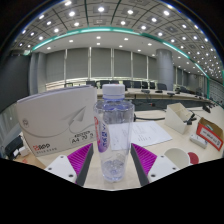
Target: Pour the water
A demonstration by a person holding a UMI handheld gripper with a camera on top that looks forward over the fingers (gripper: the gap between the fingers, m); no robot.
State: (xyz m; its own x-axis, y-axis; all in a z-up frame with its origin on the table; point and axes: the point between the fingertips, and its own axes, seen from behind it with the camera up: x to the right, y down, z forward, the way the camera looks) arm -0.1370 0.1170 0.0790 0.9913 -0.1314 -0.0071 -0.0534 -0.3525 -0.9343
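At lower centre, the tongs [113, 160] pointed level across the counter [160, 130], their pink pads [143, 157] clenched on an upright clear water bottle [113, 130]; a paper box [55, 122] stood left.

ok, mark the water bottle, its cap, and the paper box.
water bottle [113, 140]: gripper view, clear body between the fingers.
cap [114, 91]: gripper view, lid side.
paper box [55, 122]: gripper view, front face.

Gripper camera faces forward, close over table [160, 140]
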